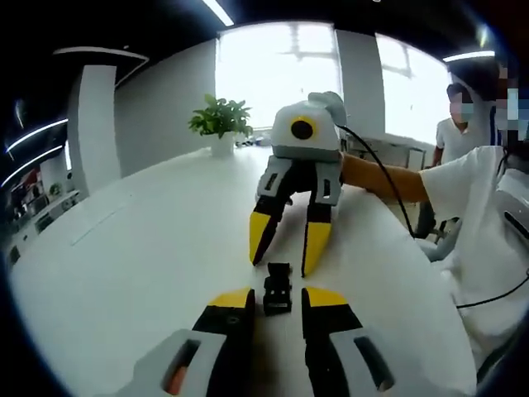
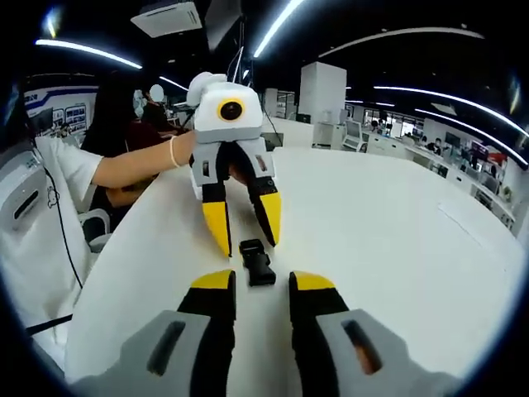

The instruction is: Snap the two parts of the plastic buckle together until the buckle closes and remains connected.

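Two grippers face off across black plastic buckle (image 1: 278, 288) on white table (image 1: 149, 248); left gripper (image 1: 277, 299) and right gripper (image 2: 261, 283) spread, unloaded, flanking buckle ends to press halves together.

Two low, close views facing each other across the white table (image 1: 149, 248), sharing the buckle (image 1: 278, 291) between them
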The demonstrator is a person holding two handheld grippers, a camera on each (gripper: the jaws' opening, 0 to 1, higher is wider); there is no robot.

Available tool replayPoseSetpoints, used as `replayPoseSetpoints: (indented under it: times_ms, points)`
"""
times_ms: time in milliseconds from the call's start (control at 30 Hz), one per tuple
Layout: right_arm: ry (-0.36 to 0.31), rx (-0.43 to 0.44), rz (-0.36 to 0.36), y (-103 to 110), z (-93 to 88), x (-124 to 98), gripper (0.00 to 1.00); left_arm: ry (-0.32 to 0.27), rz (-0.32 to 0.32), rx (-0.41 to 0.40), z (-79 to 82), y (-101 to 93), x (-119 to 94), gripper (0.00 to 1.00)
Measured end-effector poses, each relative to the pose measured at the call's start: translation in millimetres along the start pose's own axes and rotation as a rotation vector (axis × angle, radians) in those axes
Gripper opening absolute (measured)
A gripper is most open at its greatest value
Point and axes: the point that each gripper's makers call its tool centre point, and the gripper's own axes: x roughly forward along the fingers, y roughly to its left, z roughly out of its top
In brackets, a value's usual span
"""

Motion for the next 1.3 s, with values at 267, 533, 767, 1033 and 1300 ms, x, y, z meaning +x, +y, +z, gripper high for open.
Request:
replayPoseSetpoints:
  times_ms: [267,533,767,1033,1300]
  points:
    - [-0.008,0.02,0.03,4,-0.8,0,0.15,0.031,0.004,-0.016,-12.0,1.7,-9,0.16]
    - [-0.008,-0.008,0.037,5,-0.7,1,0.11,0.011,0.022,-0.041,-14.2,8.5,-8,0.04]
    - [-0.011,-0.016,0.057,5,-0.4,3,0.11,0.001,0.043,-0.024,-13.9,12.9,-9,0.2]
    - [-0.016,-0.01,0.03,1,-0.6,3,0.14,-0.017,0.049,-0.032,-11.4,18.5,-6,0.26]
    - [-0.019,0.011,0.026,5,-1.5,3,0.17,-0.029,0.035,-0.047,-9.0,19.1,-3,0.25]
